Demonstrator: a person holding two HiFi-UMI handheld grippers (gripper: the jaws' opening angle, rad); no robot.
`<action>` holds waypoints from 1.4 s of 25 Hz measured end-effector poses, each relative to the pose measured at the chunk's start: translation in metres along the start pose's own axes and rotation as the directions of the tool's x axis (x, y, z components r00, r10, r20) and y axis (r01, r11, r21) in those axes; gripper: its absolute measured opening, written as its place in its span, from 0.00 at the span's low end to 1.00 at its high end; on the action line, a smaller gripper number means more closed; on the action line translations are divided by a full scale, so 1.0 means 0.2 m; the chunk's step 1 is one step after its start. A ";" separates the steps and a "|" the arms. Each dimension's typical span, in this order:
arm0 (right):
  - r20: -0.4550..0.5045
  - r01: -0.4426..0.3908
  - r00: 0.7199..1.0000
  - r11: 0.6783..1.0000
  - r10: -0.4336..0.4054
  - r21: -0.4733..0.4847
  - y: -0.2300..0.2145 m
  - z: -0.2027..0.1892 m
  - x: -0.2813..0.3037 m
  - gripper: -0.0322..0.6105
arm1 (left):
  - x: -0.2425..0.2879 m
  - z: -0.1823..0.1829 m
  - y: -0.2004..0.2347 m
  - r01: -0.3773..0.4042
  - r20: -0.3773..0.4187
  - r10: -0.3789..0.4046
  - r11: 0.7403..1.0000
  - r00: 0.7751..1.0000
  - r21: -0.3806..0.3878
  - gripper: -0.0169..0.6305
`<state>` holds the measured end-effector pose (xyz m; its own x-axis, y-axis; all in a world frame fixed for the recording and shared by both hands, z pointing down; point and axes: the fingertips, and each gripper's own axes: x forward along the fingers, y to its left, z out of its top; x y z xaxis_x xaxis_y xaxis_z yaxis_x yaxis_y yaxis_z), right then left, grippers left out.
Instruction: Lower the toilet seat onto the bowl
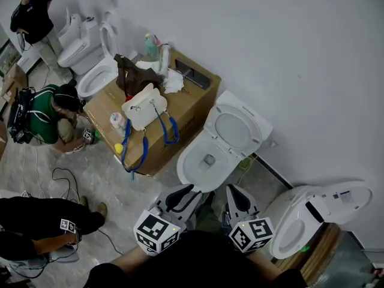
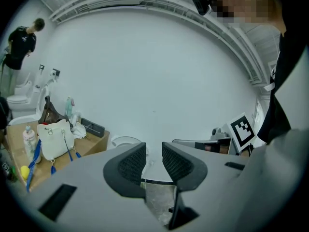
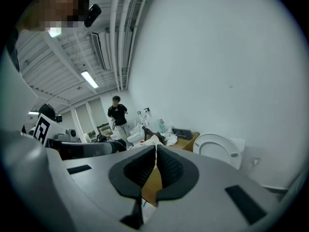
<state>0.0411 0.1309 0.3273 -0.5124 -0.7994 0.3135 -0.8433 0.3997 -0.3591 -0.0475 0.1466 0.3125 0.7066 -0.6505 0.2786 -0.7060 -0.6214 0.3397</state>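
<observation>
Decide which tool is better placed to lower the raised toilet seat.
Probably left: the left tool has its jaws apart and points nearly at the raised seat; the right tool is shut.

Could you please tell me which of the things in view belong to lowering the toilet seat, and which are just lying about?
For the job:
- raised toilet seat
- bowl below it
- left gripper, open and empty
- right gripper, shut and empty

Just lying about:
- cardboard box
- white handbag
- brown bag
- green bottle
- second toilet on the right
</observation>
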 end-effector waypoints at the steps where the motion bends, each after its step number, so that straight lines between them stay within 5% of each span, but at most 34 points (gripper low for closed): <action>1: -0.002 -0.005 1.000 1.000 0.005 -0.008 -0.03 0.03 0.03 0.10 | 0.03 0.02 0.02 -0.008 0.002 0.008 1.000 1.000 0.000 0.20; 6: 0.002 0.010 1.000 0.999 -0.010 -0.039 -0.22 0.18 0.17 0.10 | 0.22 0.14 0.11 -0.036 0.014 0.035 0.999 0.999 0.006 0.20; 13: 0.070 0.150 0.987 0.988 -0.147 -0.033 -0.74 0.43 0.35 0.10 | 0.49 0.30 0.27 -0.104 0.019 0.104 0.994 0.994 0.020 0.20; 19: -0.031 0.224 0.972 0.959 -0.233 -0.172 -1.19 0.48 0.56 0.10 | 0.67 0.36 0.34 -0.130 0.003 0.130 0.991 0.992 0.011 0.20; 26: -0.134 0.173 0.951 0.837 -0.279 -0.519 -1.45 0.31 0.90 0.11 | 0.81 0.31 0.45 -0.144 -0.039 0.143 0.989 0.989 -0.029 0.20; 35: -0.293 0.107 0.880 0.759 -0.372 -0.642 -1.64 0.03 1.17 0.23 | 0.86 0.28 0.61 -0.102 -0.088 0.096 0.993 0.992 -0.067 0.20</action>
<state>0.1989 -0.1904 0.5127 -0.1845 -0.7212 0.6677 -0.7993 0.5054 0.3250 -0.0152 -0.0645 0.3517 0.6370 -0.6663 0.3876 -0.7696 -0.5211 0.3691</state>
